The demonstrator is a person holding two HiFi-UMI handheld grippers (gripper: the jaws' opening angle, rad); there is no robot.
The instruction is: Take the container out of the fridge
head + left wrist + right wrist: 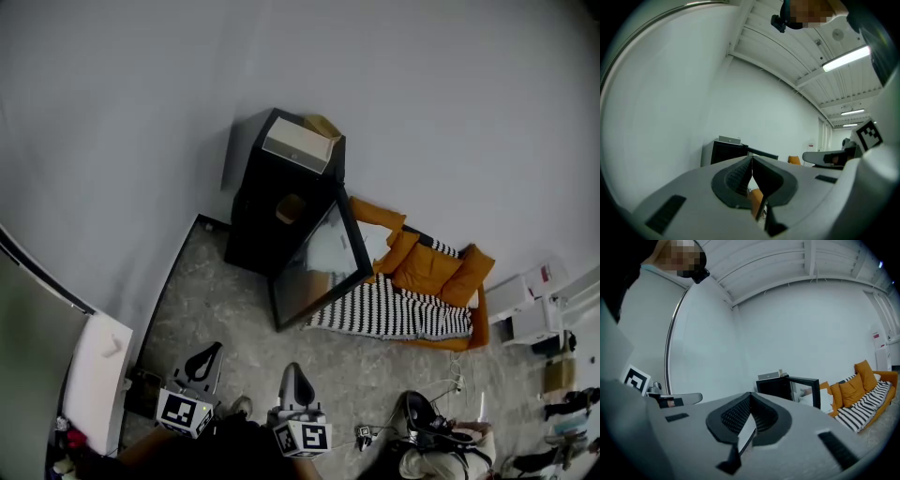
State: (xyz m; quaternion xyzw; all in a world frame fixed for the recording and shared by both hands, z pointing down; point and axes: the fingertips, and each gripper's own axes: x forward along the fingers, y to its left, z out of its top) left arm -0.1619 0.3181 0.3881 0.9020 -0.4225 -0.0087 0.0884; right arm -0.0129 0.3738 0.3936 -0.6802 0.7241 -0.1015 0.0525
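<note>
The speckled floor point(216, 309) carries a black fridge point(262, 220) and an orange sofa point(427, 267).

The left tongs point(204, 360) and the right tongs point(297, 379) point level, side by side without touching, each with jaws closed together on nothing.

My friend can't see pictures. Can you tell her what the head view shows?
A black fridge stands against a white wall with its glass door swung open. Right of it is an orange sofa with a striped blanket. The left gripper and right gripper sit at the bottom edge, well short of the fridge.
</note>
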